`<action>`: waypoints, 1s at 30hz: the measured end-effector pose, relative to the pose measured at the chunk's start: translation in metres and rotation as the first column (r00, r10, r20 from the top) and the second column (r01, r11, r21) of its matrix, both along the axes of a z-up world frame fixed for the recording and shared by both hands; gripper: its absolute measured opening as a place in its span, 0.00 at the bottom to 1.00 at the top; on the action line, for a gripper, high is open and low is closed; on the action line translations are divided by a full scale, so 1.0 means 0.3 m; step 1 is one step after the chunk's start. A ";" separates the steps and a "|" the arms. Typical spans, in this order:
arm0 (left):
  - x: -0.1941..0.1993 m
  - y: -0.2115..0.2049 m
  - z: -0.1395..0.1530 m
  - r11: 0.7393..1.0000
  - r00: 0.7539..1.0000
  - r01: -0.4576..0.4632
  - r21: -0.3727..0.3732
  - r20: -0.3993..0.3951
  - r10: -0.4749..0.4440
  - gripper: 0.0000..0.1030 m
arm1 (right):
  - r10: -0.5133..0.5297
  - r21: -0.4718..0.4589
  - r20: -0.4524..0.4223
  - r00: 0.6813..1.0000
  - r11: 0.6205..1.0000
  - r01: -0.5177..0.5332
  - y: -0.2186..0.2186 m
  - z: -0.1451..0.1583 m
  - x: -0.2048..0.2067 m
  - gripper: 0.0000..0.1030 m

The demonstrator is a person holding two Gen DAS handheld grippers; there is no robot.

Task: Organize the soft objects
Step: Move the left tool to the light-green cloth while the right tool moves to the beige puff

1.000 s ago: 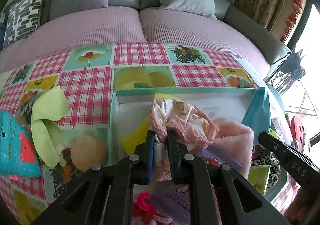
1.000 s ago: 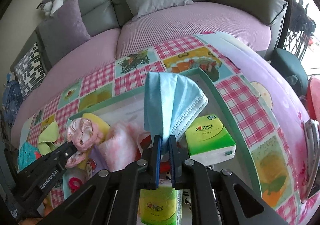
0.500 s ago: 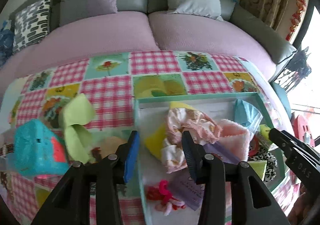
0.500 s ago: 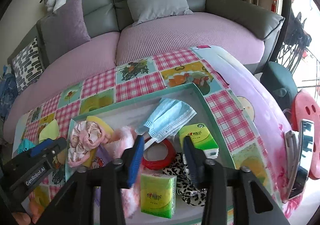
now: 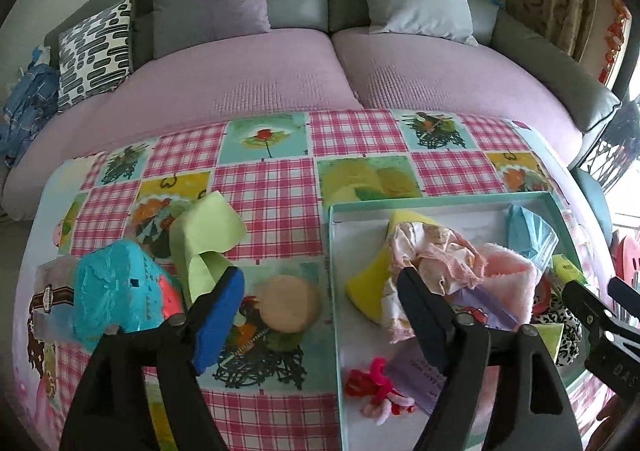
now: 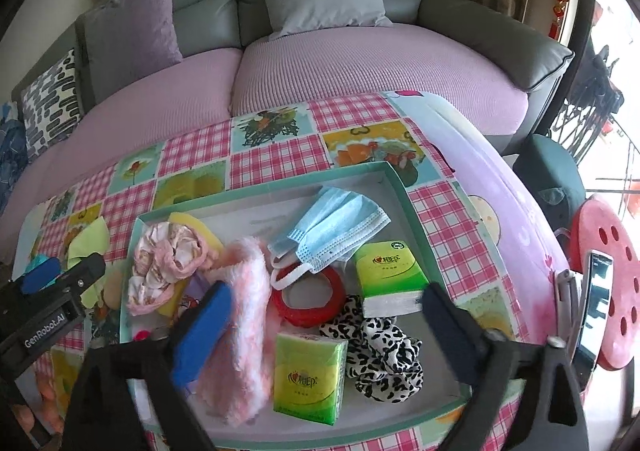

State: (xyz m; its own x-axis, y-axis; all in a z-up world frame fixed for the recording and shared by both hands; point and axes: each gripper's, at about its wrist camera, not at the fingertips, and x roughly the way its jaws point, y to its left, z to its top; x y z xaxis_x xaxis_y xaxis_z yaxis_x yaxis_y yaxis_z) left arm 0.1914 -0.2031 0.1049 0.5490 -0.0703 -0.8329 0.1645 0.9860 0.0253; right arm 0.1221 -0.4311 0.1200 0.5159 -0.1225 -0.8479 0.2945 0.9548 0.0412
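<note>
Left gripper (image 6: 52,315) body, right wrist view: read "GenRobot.AI".
Right gripper (image 5: 612,367) body, left wrist view: read "DAS".
Tissue packs (image 6: 308,387): logo lettering was illegible.

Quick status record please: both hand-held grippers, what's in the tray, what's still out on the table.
left hand-held gripper: open, empty, over the tray's left edge
right hand-held gripper: open, empty, above the tray
tray: holds face mask, pink lace cloth, fluffy pink towel, two tissue packs, red ring, leopard scrunchie
still on table: green cloth, teal item, tan round pad
</note>
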 end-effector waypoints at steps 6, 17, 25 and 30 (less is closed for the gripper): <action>-0.002 0.015 0.010 1.000 0.999 -0.015 0.005 0.039 0.015 0.88 | -0.003 0.002 0.006 1.000 1.000 0.003 0.003 -0.004 0.004 1.00; -0.016 0.115 0.043 0.997 0.996 -0.057 -0.059 0.061 0.060 0.89 | 0.102 0.005 0.015 0.995 0.995 -0.102 0.128 0.011 0.031 1.00; -0.043 0.223 0.093 0.991 0.991 -0.110 -0.077 0.074 0.115 0.89 | 0.194 0.038 0.043 0.980 0.980 -0.196 0.264 0.024 0.046 1.00; -0.052 0.317 0.132 0.980 0.983 -0.151 -0.128 0.087 0.163 0.89 | 0.241 0.060 0.049 0.969 0.968 -0.243 0.337 0.016 0.060 1.00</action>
